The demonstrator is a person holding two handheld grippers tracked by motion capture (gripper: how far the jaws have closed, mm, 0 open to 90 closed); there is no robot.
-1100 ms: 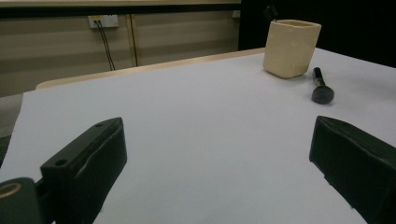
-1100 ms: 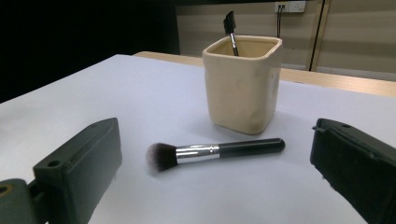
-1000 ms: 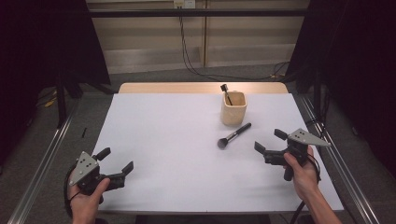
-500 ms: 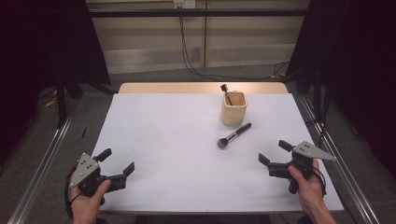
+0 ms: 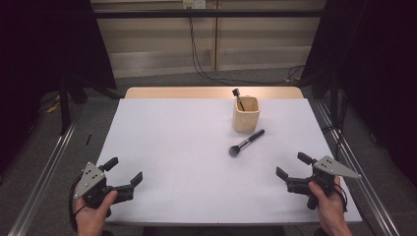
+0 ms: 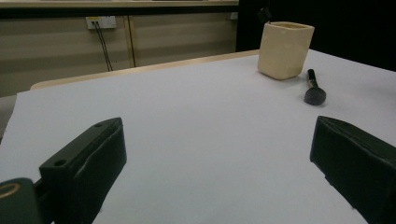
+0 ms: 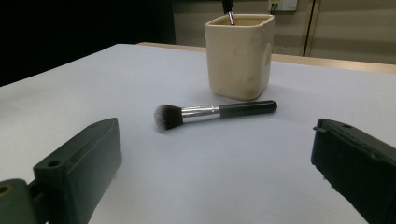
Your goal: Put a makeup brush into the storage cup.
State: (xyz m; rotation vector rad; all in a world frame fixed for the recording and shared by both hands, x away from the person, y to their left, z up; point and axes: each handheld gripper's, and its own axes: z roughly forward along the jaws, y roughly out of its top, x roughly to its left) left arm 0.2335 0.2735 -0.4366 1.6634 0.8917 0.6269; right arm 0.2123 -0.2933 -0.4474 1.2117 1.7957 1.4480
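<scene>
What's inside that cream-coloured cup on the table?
A thin dark-tipped brush stands in the cup, its top poking above the rim. Its lower part, and anything else inside, is hidden by the cup's walls.

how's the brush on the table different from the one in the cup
The loose brush lies flat on the white table beside the cup, its whole length showing: dark bristles, silver ferrule, black handle. The brush in the cup stands tilted, with just its dark top poking above the rim. Both are dark, and neither is near a claw.
</scene>
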